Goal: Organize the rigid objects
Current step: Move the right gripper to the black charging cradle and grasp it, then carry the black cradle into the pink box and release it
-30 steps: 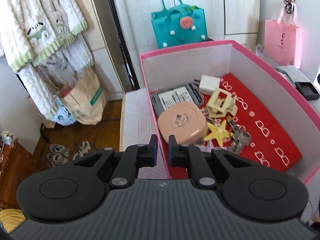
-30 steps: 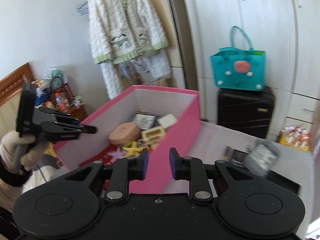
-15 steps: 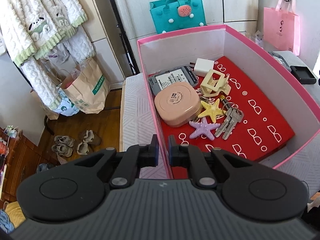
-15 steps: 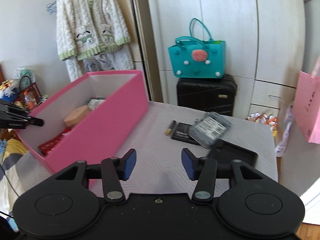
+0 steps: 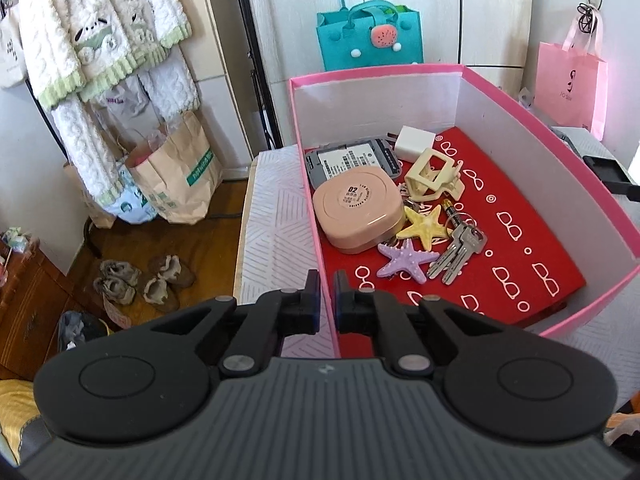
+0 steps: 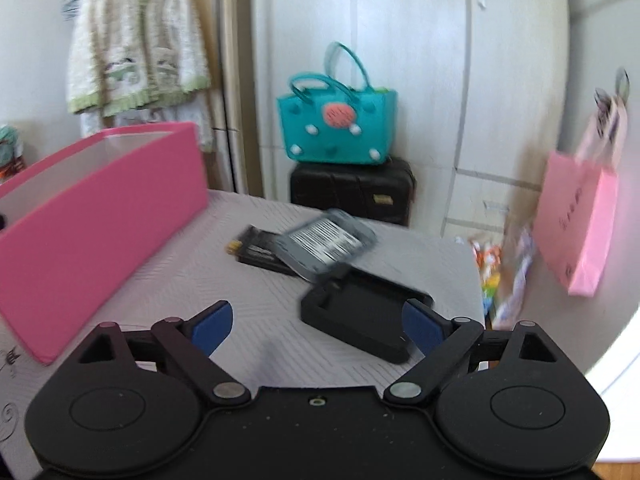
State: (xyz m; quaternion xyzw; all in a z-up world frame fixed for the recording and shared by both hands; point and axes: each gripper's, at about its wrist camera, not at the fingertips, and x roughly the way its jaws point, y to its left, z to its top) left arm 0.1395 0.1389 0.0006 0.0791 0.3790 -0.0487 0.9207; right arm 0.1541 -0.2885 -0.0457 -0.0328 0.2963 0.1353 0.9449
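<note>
A pink box point(image 5: 592, 288) with a red floor holds a peach case point(image 5: 358, 214), a grey device point(image 5: 348, 158), a white charger point(image 5: 414, 142), a cream clip point(image 5: 434, 176), a yellow starfish point(image 5: 426, 226), a purple starfish point(image 5: 406, 260) and keys point(image 5: 458, 254). My left gripper point(image 5: 326, 304) is shut on the box's near left wall. My right gripper point(image 6: 316, 326) is open wide over the table, just before a black tray point(image 6: 360, 314). Behind it lie a grey device point(image 6: 328, 242) and a black flat item point(image 6: 260, 252). The pink box point(image 6: 96, 224) is at its left.
A teal bag point(image 6: 338, 120) stands on a black suitcase point(image 6: 352, 190) behind the table. A pink paper bag point(image 6: 576, 224) hangs at the right. A cream cardigan point(image 5: 100, 28), paper bags point(image 5: 180, 176) and slippers point(image 5: 144, 280) are at the left by the floor.
My right gripper has swung right from the pink box toward the black tray and opened wide. The left gripper has stayed shut at the box wall, with the view lifting slightly.
</note>
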